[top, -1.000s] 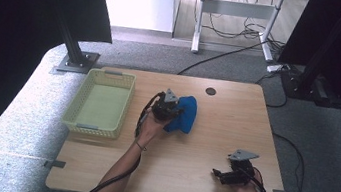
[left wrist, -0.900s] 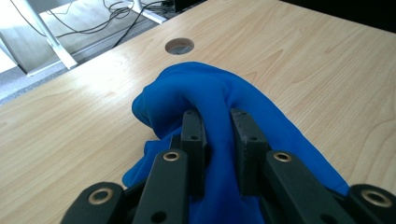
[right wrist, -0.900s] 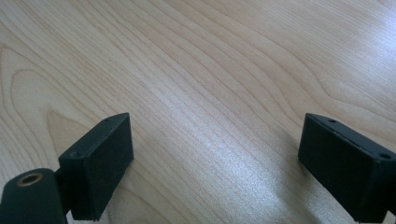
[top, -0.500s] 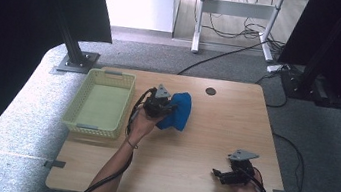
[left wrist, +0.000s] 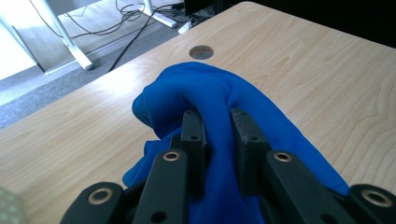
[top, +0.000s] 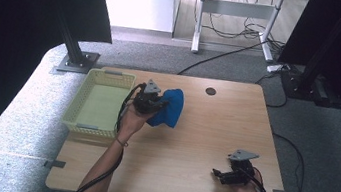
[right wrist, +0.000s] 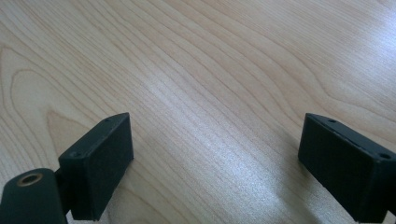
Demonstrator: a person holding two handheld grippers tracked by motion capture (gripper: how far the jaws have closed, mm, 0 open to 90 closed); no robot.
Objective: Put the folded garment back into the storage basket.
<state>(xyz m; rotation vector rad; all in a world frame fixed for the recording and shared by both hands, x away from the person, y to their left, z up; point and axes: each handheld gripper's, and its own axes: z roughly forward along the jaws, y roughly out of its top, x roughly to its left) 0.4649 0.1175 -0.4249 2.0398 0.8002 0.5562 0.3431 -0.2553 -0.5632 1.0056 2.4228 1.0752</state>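
Since 1 s ago the left gripper has carried the blue cloth leftward across the table, now closer to the yellow basket; right gripper hasn't budged. Left gripper view: both black jaws clamped tight on a bunched fold of the cloth, fabric squeezed betw. the pads and draping over & around them. Cloth is near the table's rear-left area, just right of the basket, lower edge looks to touch the wood; can't tell how much is lifted. Round cable hole sits behind it, apart. Right gripper rests low at the front-right corner, held in the person's hand, well apart from the cloth. Right gripper view: jaws spread wide, nothing betw. them, bare wood grain under.
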